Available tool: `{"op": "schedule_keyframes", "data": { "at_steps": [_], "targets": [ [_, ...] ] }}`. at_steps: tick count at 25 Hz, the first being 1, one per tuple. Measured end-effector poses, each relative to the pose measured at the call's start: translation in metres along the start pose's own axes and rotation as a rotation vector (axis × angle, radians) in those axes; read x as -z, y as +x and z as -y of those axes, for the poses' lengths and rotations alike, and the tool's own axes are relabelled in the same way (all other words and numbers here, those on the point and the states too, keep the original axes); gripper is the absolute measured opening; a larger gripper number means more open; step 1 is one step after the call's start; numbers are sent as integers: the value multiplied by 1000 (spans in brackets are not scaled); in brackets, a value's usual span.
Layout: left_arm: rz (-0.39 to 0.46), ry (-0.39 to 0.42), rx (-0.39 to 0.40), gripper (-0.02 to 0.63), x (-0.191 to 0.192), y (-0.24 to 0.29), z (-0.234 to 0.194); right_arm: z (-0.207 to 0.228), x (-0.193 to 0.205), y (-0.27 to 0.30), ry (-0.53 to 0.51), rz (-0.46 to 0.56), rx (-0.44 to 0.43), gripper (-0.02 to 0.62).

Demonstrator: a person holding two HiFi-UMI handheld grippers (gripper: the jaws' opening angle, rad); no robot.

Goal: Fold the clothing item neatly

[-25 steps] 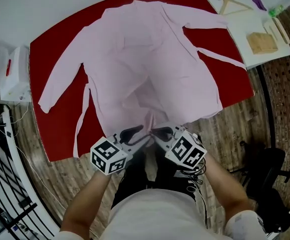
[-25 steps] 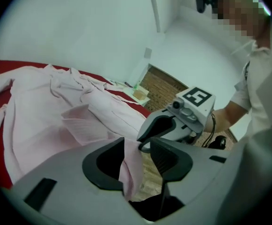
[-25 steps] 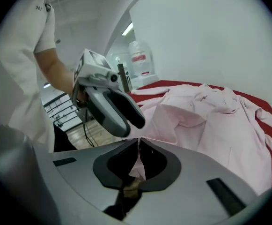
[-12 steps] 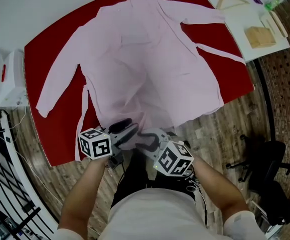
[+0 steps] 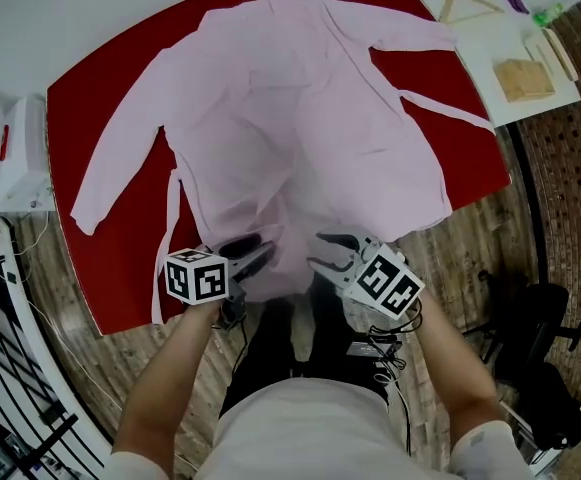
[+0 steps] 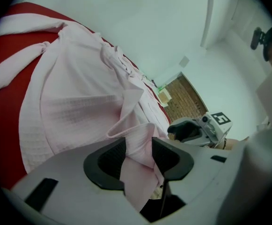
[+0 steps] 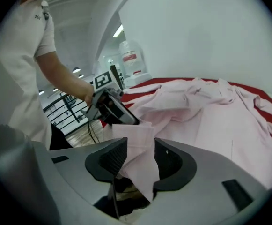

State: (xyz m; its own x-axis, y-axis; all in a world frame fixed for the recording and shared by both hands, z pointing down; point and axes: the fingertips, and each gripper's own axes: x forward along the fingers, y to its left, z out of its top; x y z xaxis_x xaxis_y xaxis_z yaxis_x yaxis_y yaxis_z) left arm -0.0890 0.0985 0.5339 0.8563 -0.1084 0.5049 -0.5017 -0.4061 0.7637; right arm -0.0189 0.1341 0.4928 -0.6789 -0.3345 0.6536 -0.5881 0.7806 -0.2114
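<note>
Two handheld grippers meet at 6 o'clock in the head view, at the near hem of a pink robe (image 5: 300, 138) spread face-up on a red desk (image 5: 100, 88), collar at 12 o'clock, sleeves reaching toward 9 and 2. The left gripper (image 5: 258, 252) has its jaws apart with a loose fold of hem between the pads. The right gripper (image 5: 320, 251) has just been opening its jaws, and hem cloth hangs slack between them, unpinched. The fold itself seems not yet begun, and this looks like a regrasp. To do it well, each gripper probably needs a firm pinch on the hem, farther apart toward 5 and 7 o'clock, so that the edge lifts level and travels straight toward 12. The belt ends (image 5: 170, 238) trailing at 7 and 3 o'clock could drag and skew the fold. Beyond the desk, a white side table (image 5: 560, 93) at 1 o'clock carries a wooden hanger (image 5: 465, 6) and a wooden block (image 5: 525, 78). Plank flooring (image 5: 470, 238) surrounds the desk, with a dark chair (image 5: 540, 338) at 4 o'clock and black railing (image 5: 10, 388) at 8.
</note>
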Motion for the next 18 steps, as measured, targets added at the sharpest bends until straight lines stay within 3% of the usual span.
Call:
{"op": "schedule_keyframes", "data": {
  "at_steps": [3, 6, 8, 9, 11, 18],
  "targets": [
    [-5, -6, 4, 178, 1, 0, 0, 5, 10, 24, 64, -35, -64, 213],
    [-9, -8, 8, 178, 0, 0, 1, -1, 14, 44, 115, -63, -122, 221],
    [-13, -1, 11, 178, 1, 0, 1, -6, 15, 45, 126, -75, -141, 208],
    [-14, 7, 12, 179, 0, -1, 2, -8, 15, 42, 130, -71, -140, 138],
    [-5, 29, 15, 178, -3, -5, 5, -10, 14, 33, 146, -49, -115, 85],
    [58, 226, -14, 178, -40, -31, 16, -20, 32, -8, 316, 35, 27, 70]
  ]
}}
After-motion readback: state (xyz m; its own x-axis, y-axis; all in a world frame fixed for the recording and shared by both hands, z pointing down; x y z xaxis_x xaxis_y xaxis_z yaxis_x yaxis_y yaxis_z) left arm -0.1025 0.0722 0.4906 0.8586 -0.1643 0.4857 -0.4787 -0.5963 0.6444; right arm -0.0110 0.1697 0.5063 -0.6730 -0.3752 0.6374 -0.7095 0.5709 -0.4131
